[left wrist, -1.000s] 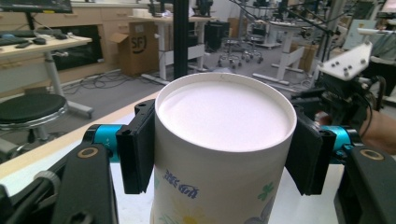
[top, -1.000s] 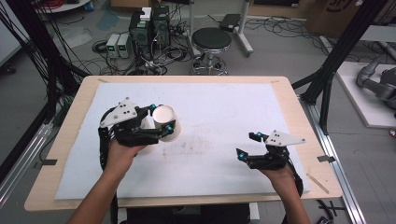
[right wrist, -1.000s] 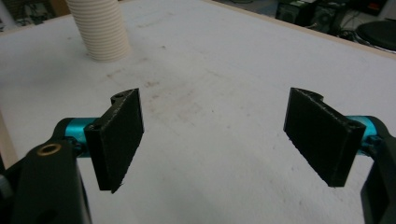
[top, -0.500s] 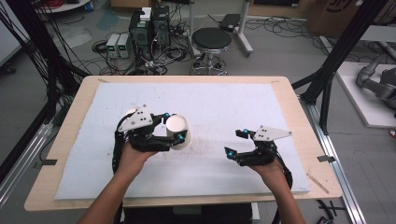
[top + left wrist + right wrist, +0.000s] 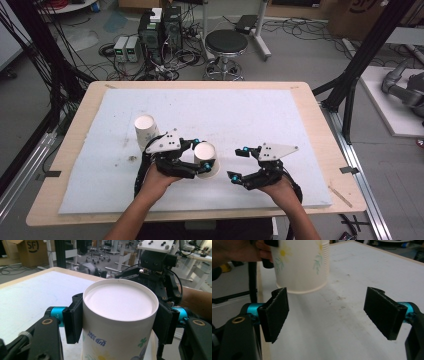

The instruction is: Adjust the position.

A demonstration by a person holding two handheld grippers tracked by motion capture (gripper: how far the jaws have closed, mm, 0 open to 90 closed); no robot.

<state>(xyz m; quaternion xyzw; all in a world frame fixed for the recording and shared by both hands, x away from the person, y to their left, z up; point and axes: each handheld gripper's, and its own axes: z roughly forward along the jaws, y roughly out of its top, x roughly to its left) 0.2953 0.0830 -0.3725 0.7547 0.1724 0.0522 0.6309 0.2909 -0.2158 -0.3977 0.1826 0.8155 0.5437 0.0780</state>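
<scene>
Inverted paper cup (image 5: pixel 206 159) pinched in the left gripper (image 5: pixel 199 159); right gripper (image 5: pixel 239 163) spread.

Blue characters are printed on the cup wall but cannot be read; "SF" is marked on a cardboard box (image 5: pixel 30 250) in the left gripper view. The cup is white, printed with a yellow flower and green-grey leaves, ribbed near the rim, and is held base up, just above the white mat (image 5: pixel 280 125) on the counter (image 5: pixel 75 117), between the two grippers. Two cups are counted: the held one and a second paper cup (image 5: pixel 145 129), standing inverted on the mat beside the left gripper. Nothing is gripped between the right gripper's jaws.
</scene>
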